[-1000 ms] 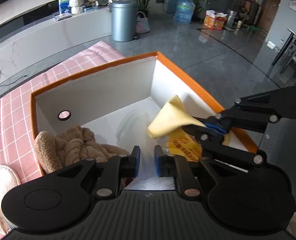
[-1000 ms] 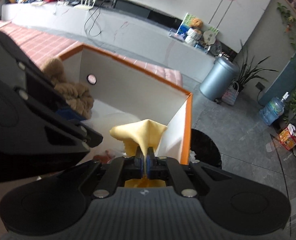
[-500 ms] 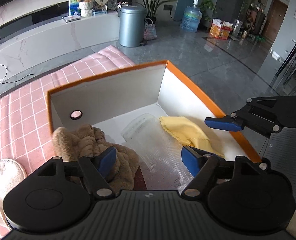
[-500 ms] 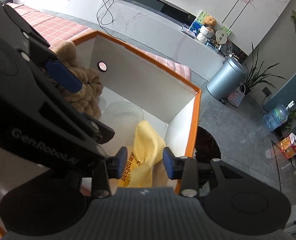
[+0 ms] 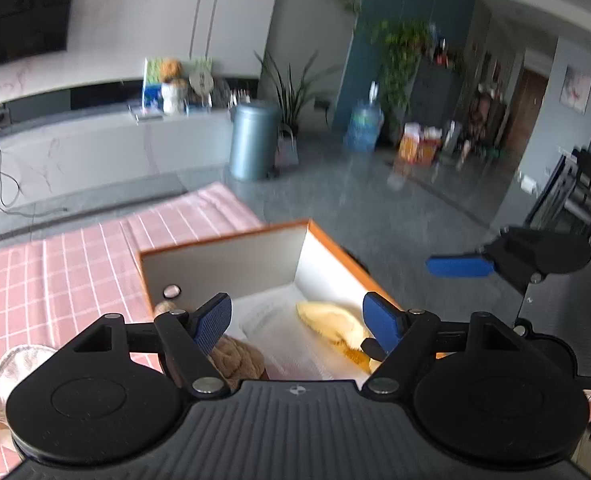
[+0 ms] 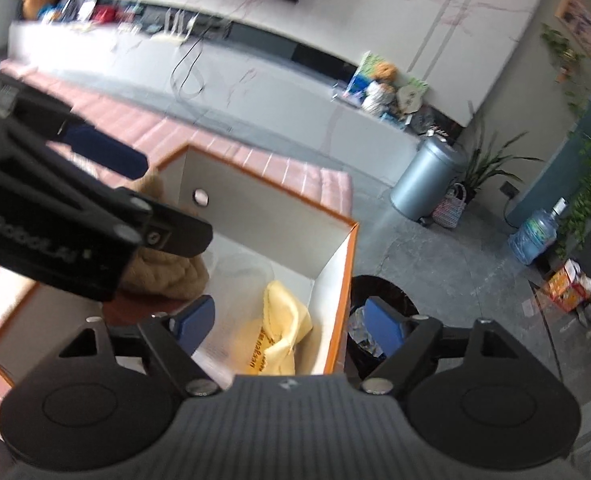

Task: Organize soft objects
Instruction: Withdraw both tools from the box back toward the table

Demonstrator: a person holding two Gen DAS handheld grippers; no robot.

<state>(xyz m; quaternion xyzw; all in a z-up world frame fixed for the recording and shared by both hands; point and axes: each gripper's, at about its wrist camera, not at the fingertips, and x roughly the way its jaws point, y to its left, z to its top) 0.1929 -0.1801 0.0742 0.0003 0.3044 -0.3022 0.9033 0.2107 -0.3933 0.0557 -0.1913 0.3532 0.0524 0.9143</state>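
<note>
Your right hand-held gripper (image 6: 291, 326) is opening, empty, above the yellow cloth (image 6: 279, 336) lying at the box's (image 6: 337, 280) five o'clock corner, while your left hand-held gripper (image 5: 297, 322) is gaping wide, holding nothing.

A grey tiled floor (image 5: 335, 200) fills the centre of the room. At 11 o'clock, a long white marble-patterned console (image 5: 95, 148) runs along a white wall (image 5: 155, 20). A grey cylindrical bin (image 5: 253, 140) stands at 12 o'clock, with a potted plant (image 5: 291, 92) just beside it. A blue water bottle (image 5: 362, 126) stands at 1 o'clock against a dark teal wall (image 5: 395, 8). A brown door (image 5: 529, 108) is at 2 o'clock.
</note>
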